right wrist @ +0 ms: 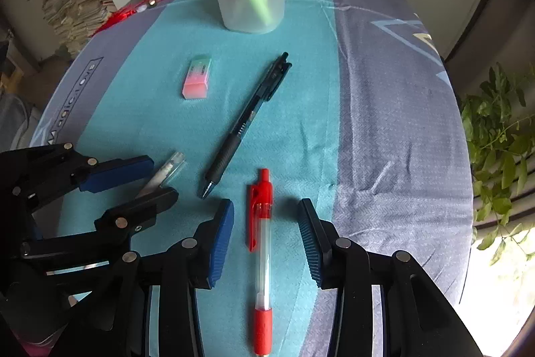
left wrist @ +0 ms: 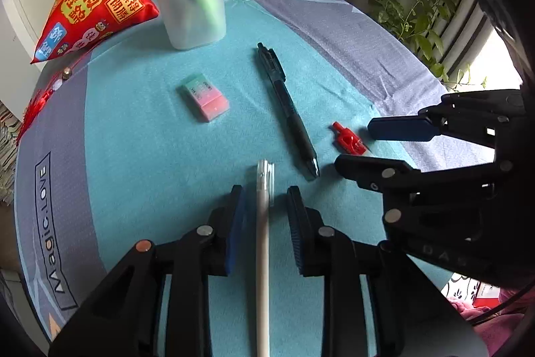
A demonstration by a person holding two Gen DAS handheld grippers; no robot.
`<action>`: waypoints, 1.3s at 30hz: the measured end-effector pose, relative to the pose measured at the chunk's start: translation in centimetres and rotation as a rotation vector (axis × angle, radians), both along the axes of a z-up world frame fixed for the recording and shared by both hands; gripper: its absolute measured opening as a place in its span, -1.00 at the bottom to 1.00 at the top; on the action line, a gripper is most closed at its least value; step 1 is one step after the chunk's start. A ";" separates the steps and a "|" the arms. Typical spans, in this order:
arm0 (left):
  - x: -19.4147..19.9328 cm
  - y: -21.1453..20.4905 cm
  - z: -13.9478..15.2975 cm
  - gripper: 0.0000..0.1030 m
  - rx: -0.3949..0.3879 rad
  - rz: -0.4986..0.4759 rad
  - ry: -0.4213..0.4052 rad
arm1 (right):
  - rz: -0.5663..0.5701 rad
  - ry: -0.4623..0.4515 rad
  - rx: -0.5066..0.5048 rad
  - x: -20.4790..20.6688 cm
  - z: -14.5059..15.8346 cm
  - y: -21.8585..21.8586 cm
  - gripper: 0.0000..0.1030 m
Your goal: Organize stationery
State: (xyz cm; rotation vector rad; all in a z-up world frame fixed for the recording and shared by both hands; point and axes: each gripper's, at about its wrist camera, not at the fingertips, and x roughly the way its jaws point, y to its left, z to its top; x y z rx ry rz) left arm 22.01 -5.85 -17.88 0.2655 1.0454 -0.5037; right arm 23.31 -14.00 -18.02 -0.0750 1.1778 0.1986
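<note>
My left gripper [left wrist: 265, 199] is open astride a white pen [left wrist: 263, 243]; my right gripper [right wrist: 265, 223] is open astride a red pen [right wrist: 261, 256], both short of the frosted pen cup [left wrist: 192, 2]. I should close squarely on each barrel.

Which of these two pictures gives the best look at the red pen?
The right wrist view: the red pen lies full length on the cloth between the open right gripper. In the left wrist view only the red pen's clip end shows; the right gripper hides the rest.
</note>
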 end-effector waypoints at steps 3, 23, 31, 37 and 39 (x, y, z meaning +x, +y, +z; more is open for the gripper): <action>0.9 0.0 0.0 -0.73 -0.027 0.017 0.018 | 0.008 -0.014 -0.023 0.2 -0.1 0.2 -0.26; -2.3 3.8 6.5 -0.84 -0.109 0.109 -0.117 | -0.081 -0.167 0.111 -3.4 6.3 -2.1 -0.71; -5.1 5.0 10.3 -0.84 -0.136 0.131 -0.227 | -0.068 -0.262 0.144 -6.0 9.4 -1.6 -0.71; -6.3 5.4 12.2 -0.86 -0.143 0.143 -0.289 | -0.075 -0.304 0.159 -7.3 10.8 -1.5 -0.71; -6.4 5.5 12.8 -0.87 -0.150 0.151 -0.308 | -0.077 -0.316 0.156 -7.7 11.2 -1.4 -0.71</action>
